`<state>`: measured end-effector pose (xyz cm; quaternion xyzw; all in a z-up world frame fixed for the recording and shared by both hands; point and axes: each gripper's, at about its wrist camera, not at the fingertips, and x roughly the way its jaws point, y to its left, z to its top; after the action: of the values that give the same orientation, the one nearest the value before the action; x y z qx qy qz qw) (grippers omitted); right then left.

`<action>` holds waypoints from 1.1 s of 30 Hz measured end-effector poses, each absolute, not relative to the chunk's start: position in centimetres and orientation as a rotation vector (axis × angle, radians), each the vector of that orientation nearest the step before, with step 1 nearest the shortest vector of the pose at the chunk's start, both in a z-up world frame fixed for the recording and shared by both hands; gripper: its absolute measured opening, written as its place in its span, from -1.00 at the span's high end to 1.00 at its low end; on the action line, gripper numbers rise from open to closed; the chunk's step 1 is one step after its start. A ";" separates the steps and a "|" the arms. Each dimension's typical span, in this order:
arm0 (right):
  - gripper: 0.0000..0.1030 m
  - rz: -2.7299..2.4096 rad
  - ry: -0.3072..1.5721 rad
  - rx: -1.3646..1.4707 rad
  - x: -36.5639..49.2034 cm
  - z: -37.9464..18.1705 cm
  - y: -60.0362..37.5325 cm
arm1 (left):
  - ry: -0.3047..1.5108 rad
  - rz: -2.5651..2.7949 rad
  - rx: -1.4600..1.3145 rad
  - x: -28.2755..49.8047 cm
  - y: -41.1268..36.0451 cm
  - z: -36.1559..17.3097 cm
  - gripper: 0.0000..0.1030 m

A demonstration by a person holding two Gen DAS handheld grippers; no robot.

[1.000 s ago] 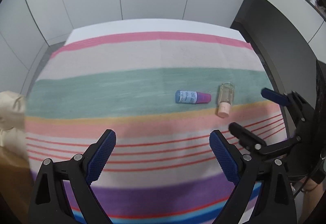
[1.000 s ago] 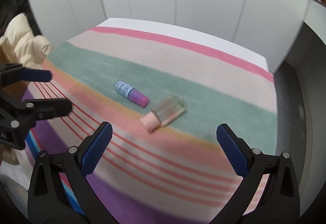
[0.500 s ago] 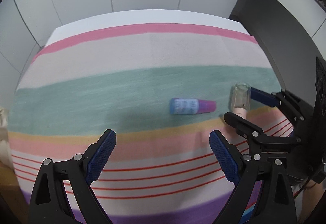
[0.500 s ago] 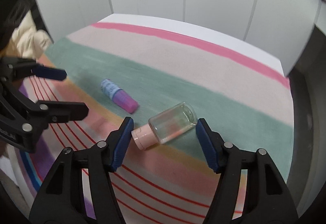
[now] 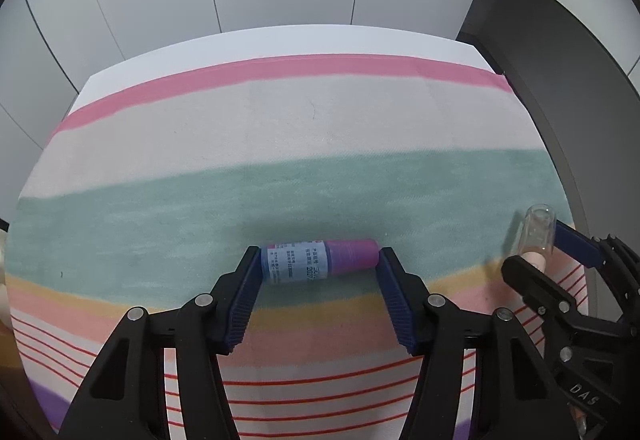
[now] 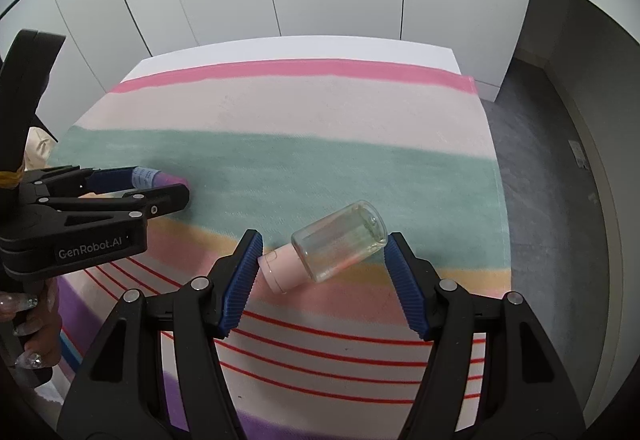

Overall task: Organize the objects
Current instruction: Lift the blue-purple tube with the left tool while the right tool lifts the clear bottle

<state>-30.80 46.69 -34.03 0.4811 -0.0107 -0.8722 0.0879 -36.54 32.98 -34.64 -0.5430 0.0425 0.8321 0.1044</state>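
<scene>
My left gripper [image 5: 316, 268] sat low over the striped cloth [image 5: 280, 128], its blue pads [image 5: 244, 296] set at either end of the small purple-capped bottle [image 5: 320, 261]. The bottle lay on its side between them, label end against the left pad and cap end at the right pad. Both pads looked to be touching it, so I read the grip as closed on the bottle, lengthwise.

My right gripper [image 6: 323, 260] bracketed the clear bottle with the pink cap [image 6: 332, 246], which lay tilted on the cloth between the pads [image 6: 240, 280]. The pink cap met the left pad and the glass base met the right one, so the jaws looked closed on it end to end.

From the right camera, the left gripper [image 6: 160, 186] stood off to my left, the purple-capped bottle [image 6: 154, 178] showing between its fingers. From the left camera, the right gripper [image 5: 548, 252] was near on my right with the clear bottle [image 5: 538, 232].
</scene>
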 end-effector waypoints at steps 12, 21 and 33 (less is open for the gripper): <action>-0.29 -2.591 -0.078 1.457 -30.0 -32.8 46.3 | 0.124 2.473 -1.591 -35.8 31.7 -32.9 -0.15; -0.29 -2.614 -0.046 1.472 -27.6 -29.9 44.7 | 0.114 2.460 -1.591 -34.0 30.5 -30.9 -0.15; -0.29 -2.621 -0.076 1.481 -23.6 -25.4 43.0 | 0.105 2.481 -1.559 -29.3 27.3 -26.2 -0.15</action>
<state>-23.57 43.01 -25.36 0.4907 -0.0253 -0.8685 0.0650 -29.34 27.27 -26.22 -0.5287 0.0355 0.8416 0.1047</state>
